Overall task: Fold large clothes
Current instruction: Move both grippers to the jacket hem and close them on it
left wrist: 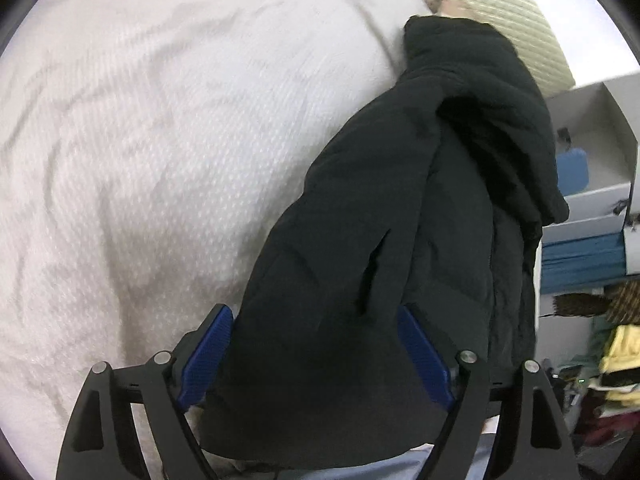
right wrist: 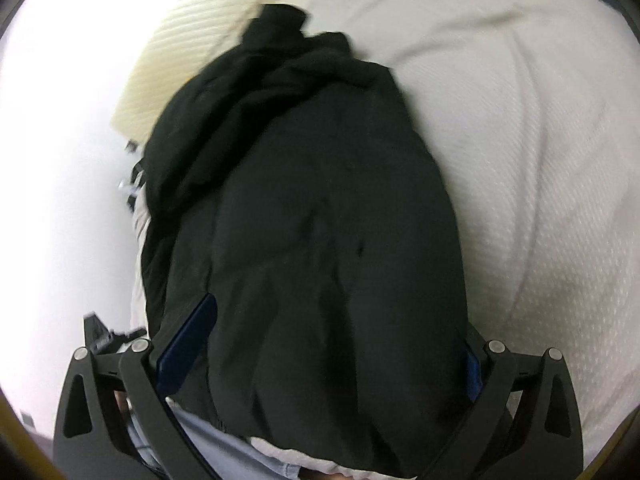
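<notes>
A large black padded jacket (left wrist: 384, 208) lies lengthwise on a white textured bedspread (left wrist: 160, 140). In the left wrist view its near end fills the space between my left gripper (left wrist: 316, 356) fingers, whose blue pads (left wrist: 208, 356) stand wide apart around the fabric. In the right wrist view the jacket (right wrist: 304, 208) likewise bulges between the wide-set fingers of my right gripper (right wrist: 332, 356); the left blue pad (right wrist: 188, 344) shows, the right one is mostly covered. The jacket's far end is bunched near the bed's edge.
A cream ribbed pillow (left wrist: 500, 12) lies beyond the jacket. White shelves (left wrist: 592, 200) with blue items and a pile of coloured clothes (left wrist: 616, 364) stand at the right of the left view. The bedspread (right wrist: 520, 160) stretches right of the jacket.
</notes>
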Available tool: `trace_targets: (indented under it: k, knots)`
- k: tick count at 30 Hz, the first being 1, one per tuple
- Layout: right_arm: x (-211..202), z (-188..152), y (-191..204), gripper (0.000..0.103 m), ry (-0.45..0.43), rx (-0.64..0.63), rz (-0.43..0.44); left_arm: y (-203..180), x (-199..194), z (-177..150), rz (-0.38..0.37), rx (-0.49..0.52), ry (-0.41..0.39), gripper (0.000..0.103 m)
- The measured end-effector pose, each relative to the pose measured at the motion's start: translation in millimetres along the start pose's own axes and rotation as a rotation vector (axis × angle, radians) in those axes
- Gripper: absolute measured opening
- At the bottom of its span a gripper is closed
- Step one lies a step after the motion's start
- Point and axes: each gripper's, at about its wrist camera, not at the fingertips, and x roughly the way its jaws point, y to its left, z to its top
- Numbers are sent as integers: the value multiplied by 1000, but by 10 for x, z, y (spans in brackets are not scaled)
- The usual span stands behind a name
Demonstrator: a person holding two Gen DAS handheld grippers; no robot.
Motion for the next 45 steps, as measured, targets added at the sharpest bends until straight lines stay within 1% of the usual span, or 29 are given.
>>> trace_targets:
  k: [4,8,10,12,15,18,20,22,24,25,27,29,31,32,33,34,35,36,37,38,39,40,41,42,43,44,45]
  knots:
    - [137,-6,-132,101,40,67,-58,42,27,3,48,-23,-10,86]
    - [235,2,-190,102,62,105,-114,79,97,4,74,-25,19,86]
    - [266,12,-241,103,69,114,-128,81,135,17,97,-28,34,86]
    - [291,-12,-252,103,76,119,-128,83,163,24,120,-37,39,86]
    - [376,2,-229,103,96,119,-103,58,235,25,161,-36,56,88]
    - [378,-2,-160,103,106,99,-51,60,276,31,165,-46,76,88]
    - [343,-21,-35,103,104,68,14,39,268,29,139,-46,74,88]
    - [287,-39,79,103,93,30,86,-4,257,15,63,-27,87,88]
    - [219,-49,189,103,73,-26,128,-91,259,-22,-21,6,115,88]
    - [177,-57,246,103,60,-54,153,-166,241,-52,-52,39,122,88]
    - [102,-75,367,103,32,-106,207,-255,208,-69,-89,84,124,88]
    - [86,-81,373,103,20,-112,204,-320,189,-100,-106,119,125,88]
    - [201,-62,256,102,45,-47,147,-378,171,-110,-114,137,118,88]
    - [264,-68,166,99,64,-6,111,-352,208,-105,-118,140,121,87]
    - [321,-69,85,94,79,37,73,-376,215,-109,-119,144,126,86]
    - [346,-73,39,91,86,62,49,-464,262,-121,-118,143,126,83]
    - [381,-79,-27,85,95,93,19,-442,336,-116,-120,144,127,81]
    - [411,-83,-81,80,99,121,0,-456,344,-114,-126,146,128,80]
    - [429,-88,-115,79,103,141,0,-483,382,-117,-130,151,130,76]
    - [435,-83,-131,75,100,151,2,-458,425,-115,-134,161,133,70]
    - [424,-83,-128,67,93,152,4,-500,424,-124,-150,184,137,68]
    - [398,-86,-114,62,80,149,10,-489,432,-129,-164,201,133,63]
    - [352,-89,-102,47,66,141,19,-497,393,-138,-178,220,125,55]
    - [301,-76,-101,33,50,126,37,-528,372,-151,-188,237,117,50]
    - [275,-78,-65,29,35,108,55,-527,314,-166,-194,251,106,40]
    - [232,-80,-13,21,20,78,68,-534,280,-181,-197,258,96,30]
    - [184,-96,62,17,1,47,80,-531,239,-191,-202,257,82,26]
